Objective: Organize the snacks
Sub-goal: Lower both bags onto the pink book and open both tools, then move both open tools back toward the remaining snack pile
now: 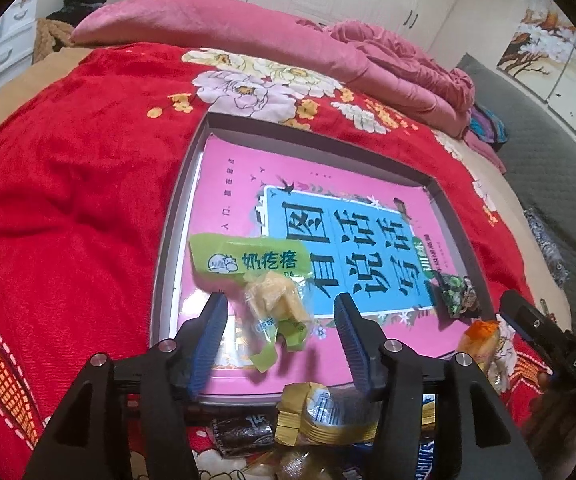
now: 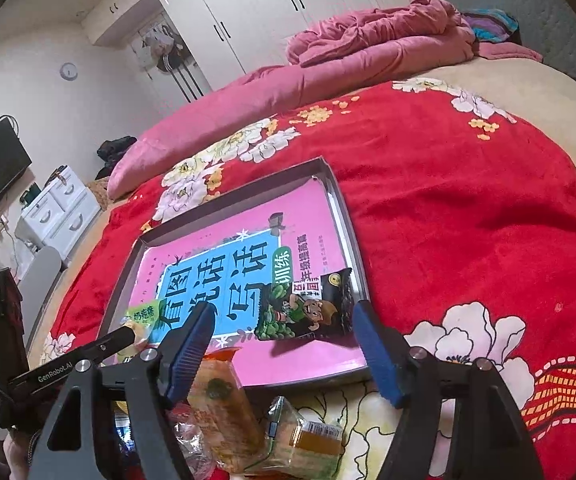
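Two grippers in view, one per hand, both with blue ribbed pads. One shallow grey tray (image 1: 176, 216) noted on red floral blanket (image 1: 68, 184), lined with one pink book (image 1: 240, 176) bearing a blue title panel.

Counted inside tray: two snacks. One green-wrapped milk candy packet (image 1: 266, 280), pale yellow contents showing through clear wrap, at lower centre of left wrist frame. One dark packet with green cartoon figure (image 2: 308, 308), at lower centre of right wrist frame, on lower right part of book near tray's right wall.

Counted outside tray, on blanket at bottom of frames: one orange-topped clear packet (image 2: 224, 392), one yellow-green wrapped packet (image 2: 308, 440), one gold-wrapped stack (image 1: 316, 412), one dark brown packet (image 1: 240, 436). Others partly hidden; count uncertain.

Left gripper (image 1: 280, 308): jaws apart, green packet between pads, no pad seen pressing on it. Packet lying on book, closer to left-hand pad.

Right gripper (image 2: 284, 320): jaws spread wide, dark packet between tips, right-hand tip close beside packet's edge, no grip evident. Orange-topped packet just below left-hand pad.

Pink quilt (image 2: 368, 40) bunched in upper part of frame.
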Available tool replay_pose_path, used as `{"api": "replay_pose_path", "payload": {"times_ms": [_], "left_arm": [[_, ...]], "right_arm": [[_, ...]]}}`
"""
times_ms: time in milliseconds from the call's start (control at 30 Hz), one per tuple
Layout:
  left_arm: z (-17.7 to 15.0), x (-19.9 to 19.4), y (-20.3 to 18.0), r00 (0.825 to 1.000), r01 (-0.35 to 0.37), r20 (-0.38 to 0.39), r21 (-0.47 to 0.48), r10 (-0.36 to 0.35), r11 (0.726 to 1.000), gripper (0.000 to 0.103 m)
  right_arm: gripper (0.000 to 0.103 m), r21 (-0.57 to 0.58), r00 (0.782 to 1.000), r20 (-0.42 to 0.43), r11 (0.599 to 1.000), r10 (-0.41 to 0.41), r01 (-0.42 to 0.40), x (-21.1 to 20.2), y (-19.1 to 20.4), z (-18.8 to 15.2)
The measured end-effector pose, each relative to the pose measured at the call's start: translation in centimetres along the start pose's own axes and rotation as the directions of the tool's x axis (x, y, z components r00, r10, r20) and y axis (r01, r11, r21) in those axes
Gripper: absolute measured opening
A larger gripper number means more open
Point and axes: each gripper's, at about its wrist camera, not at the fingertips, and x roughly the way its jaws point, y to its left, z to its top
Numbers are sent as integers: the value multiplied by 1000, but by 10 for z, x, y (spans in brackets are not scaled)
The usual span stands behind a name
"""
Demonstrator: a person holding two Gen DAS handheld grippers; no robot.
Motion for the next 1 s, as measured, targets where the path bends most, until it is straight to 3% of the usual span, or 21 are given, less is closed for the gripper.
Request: {"api": "replay_pose_path", "payload": {"times_ms": [167, 233, 267, 1000], "left_arm": [[1, -5, 0, 1000, 19, 13, 0, -19, 1000, 59], [1, -8, 0, 999, 32, 21, 0, -32, 999, 72], [1, -10, 0, 999, 42, 27, -1, -42, 999, 74], [-5, -33, -15, 987, 149, 53, 103, -155, 983, 77]], "right_arm": [[74, -11, 1000, 14, 1000, 5, -5, -4, 2, 0], [75, -14, 1000, 19, 1000, 8, -8, -5, 2, 0], [75, -17, 1000, 21, 1000, 9, -9, -6, 2, 0], [80, -81, 999, 38, 996, 35, -32, -18, 11, -4]]}}
